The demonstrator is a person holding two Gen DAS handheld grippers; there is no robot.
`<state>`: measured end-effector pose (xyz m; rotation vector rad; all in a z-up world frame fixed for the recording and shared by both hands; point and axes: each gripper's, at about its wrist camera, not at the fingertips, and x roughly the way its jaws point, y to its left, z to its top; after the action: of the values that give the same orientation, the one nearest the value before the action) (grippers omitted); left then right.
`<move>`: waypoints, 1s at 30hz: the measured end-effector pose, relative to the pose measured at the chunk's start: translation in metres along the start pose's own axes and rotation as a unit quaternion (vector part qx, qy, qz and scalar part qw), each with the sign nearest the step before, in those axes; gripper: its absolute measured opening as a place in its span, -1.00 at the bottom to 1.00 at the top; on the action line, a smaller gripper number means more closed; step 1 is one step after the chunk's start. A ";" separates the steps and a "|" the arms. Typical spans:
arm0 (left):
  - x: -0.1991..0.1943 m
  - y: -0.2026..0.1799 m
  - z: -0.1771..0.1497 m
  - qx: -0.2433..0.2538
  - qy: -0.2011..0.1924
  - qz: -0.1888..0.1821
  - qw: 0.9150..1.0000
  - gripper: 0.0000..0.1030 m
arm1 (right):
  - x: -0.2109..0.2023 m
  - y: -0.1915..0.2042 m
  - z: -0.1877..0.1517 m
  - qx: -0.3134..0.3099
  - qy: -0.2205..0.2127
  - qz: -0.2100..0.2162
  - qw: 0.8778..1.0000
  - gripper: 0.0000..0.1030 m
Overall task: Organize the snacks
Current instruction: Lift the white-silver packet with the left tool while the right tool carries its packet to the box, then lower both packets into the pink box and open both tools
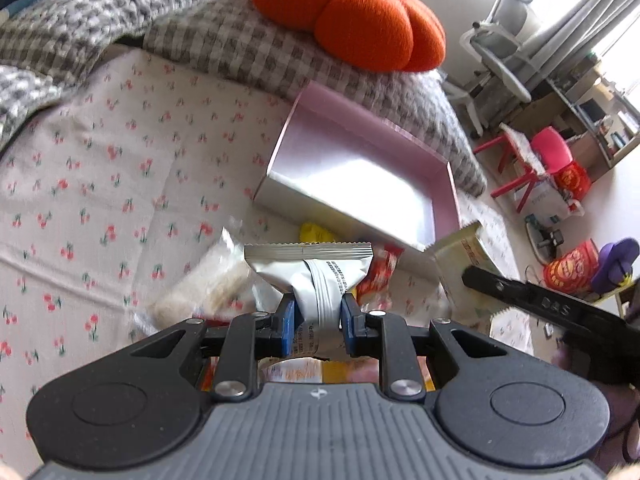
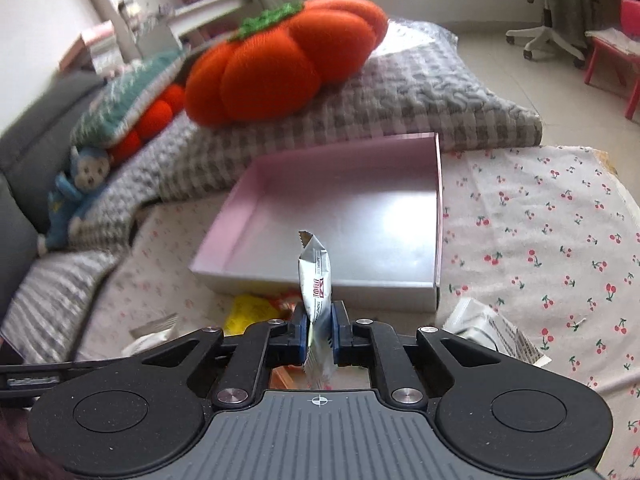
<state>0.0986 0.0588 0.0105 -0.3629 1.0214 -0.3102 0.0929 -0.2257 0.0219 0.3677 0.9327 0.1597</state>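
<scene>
My left gripper is shut on a silver snack packet, held above the cherry-print cloth. My right gripper is shut on a second silver snack packet, held edge-on. An empty pink-rimmed shallow box lies just beyond both; it also shows in the right wrist view. Loose snacks lie in front of the box: a yellow packet, a red packet, a clear bag of pale snacks and a white packet. The right gripper's arm shows in the left wrist view.
An orange pumpkin cushion sits on a grey checked blanket behind the box. A blue plush toy lies at the left. An office chair, red stool and bags stand on the floor beyond.
</scene>
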 end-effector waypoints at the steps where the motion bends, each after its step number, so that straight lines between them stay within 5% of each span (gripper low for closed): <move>1: 0.001 -0.002 0.006 0.002 -0.005 0.000 1.000 -0.59 | -0.003 -0.001 0.004 0.007 -0.007 0.003 1.000 -0.79; 16: 0.089 -0.037 0.079 0.128 -0.086 0.025 0.988 -0.59 | 0.045 -0.028 0.034 0.054 -0.051 -0.023 0.997 -0.79; 21: 0.114 -0.031 0.069 0.166 -0.054 0.072 0.982 -0.59 | 0.061 -0.034 0.028 0.055 -0.041 -0.036 0.997 -0.79; 30: 0.108 -0.028 0.054 0.164 -0.010 0.077 0.983 -0.60 | 0.063 -0.041 0.023 0.061 -0.035 -0.050 0.996 -0.79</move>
<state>0.1962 -0.0028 -0.0347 0.0103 0.9531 -0.3287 0.1478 -0.2507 -0.0288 0.4358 0.8916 -0.0008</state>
